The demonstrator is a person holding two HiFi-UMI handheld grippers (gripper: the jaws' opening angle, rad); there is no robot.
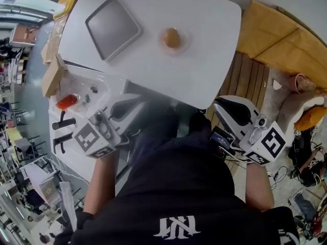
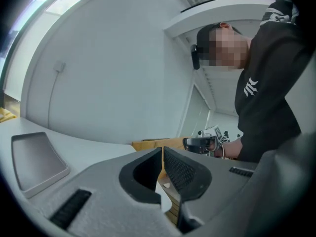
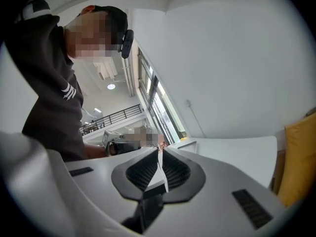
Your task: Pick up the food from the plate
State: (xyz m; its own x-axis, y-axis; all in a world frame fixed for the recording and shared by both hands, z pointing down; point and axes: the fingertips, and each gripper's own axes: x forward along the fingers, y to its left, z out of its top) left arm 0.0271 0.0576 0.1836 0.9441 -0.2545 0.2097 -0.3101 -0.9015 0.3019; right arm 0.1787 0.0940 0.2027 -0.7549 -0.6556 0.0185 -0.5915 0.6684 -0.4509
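Head view: the food [image 1: 171, 38] sits on a clear plate [image 1: 186, 41] mid-table [image 1: 209, 60], just right of a grey tray [image 1: 113, 27]. The left gripper [image 1: 124, 107] and right gripper [image 1: 231, 110] hover by the table's near edge.
Left gripper view: the jaws are together and empty.
Right gripper view: the jaws are pressed together with nothing held.

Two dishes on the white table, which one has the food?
The clear round plate, right of the grey square tray in the head view. The brown food sits on it; the tray holds nothing.
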